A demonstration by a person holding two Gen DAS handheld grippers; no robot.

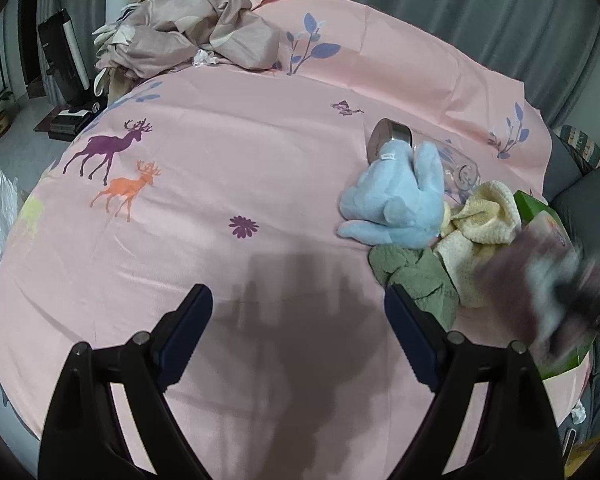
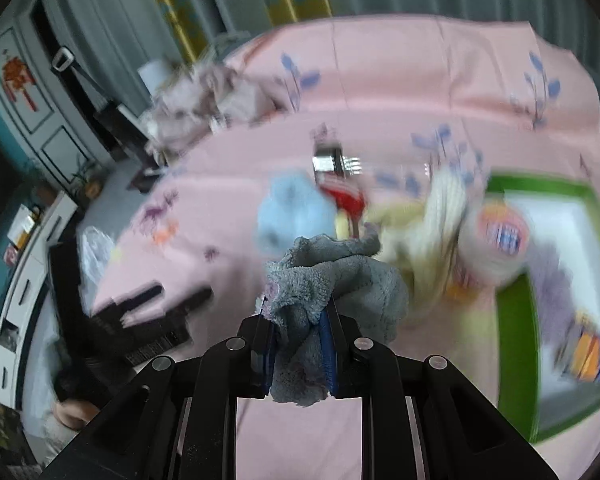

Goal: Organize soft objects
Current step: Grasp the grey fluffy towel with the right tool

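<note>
Clamping down hard, the right gripper (image 2: 298,320) has its blue pads pinched on a grey terry cloth (image 2: 332,284), which bunches up above the jaws and hangs in a flap below them. That view is smeared with blur, but behind the cloth you can make out a green-rimmed box (image 2: 516,320) off to the right, with a round, orange-labelled container (image 2: 500,236) blurred at its near corner.

Over on the other side, the left gripper (image 1: 298,320) hovers with its jaws spread wide and nothing between them, casting a shadow on the pink bedsheet (image 1: 220,184) printed with deer and blue leaves.

Now the pile, at the right of the left wrist view: a light blue plush toy (image 1: 396,200) lies on the sheet, partly covering a clear glass jar (image 1: 456,168) tipped on its side with its metal lid (image 1: 388,140) toward the middle of the bed. Touching the plush on its right is a pale yellow knitted cloth (image 1: 484,216), and just below both sits a green towel (image 1: 416,280), right beside the left gripper's right finger.

At the far edge, a crumpled beige fabric heap (image 1: 188,40) sits well apart from everything else.
</note>
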